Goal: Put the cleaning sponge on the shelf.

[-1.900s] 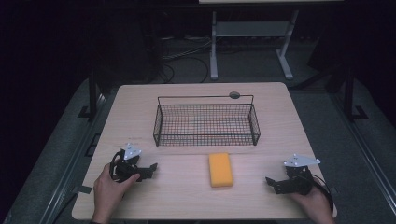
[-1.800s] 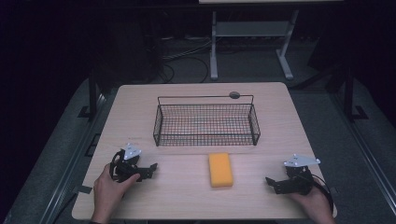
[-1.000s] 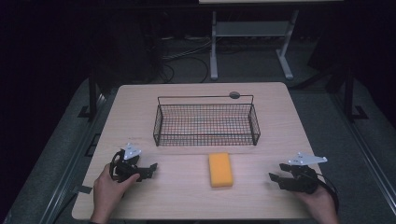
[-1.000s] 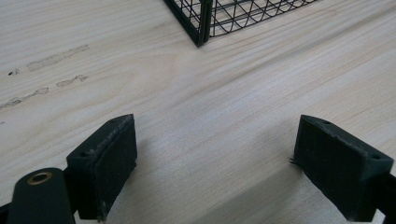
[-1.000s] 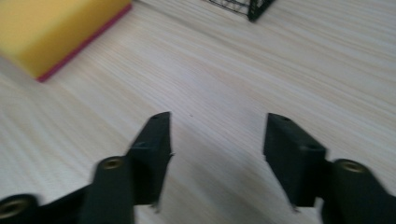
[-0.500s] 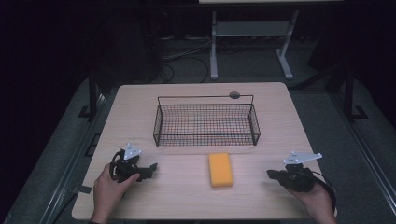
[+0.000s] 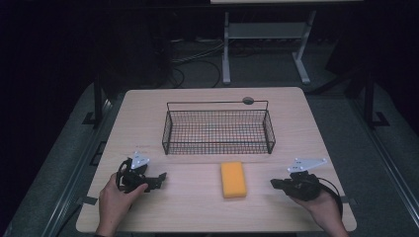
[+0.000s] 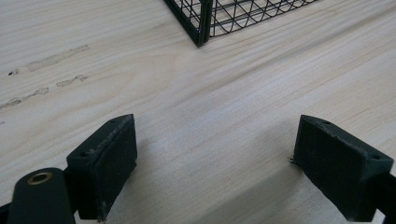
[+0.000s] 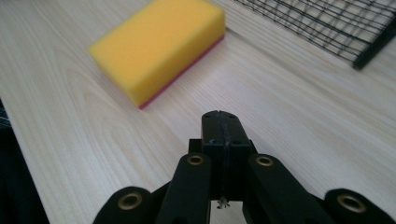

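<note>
Pointing at the yellow sponge [image 9: 159, 49] — right gripper [image 9: 220, 122] jaws pressed together; left gripper [image 8: 210, 172] jaws apart.

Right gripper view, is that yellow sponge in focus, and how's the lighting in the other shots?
In the right gripper view the sponge looks soft and slightly blurred, while the right gripper, jaws shut, is sharp. In the high view the table is lit and the room behind is dark. In the left gripper view the left gripper casts soft shadows on the wood.
</note>
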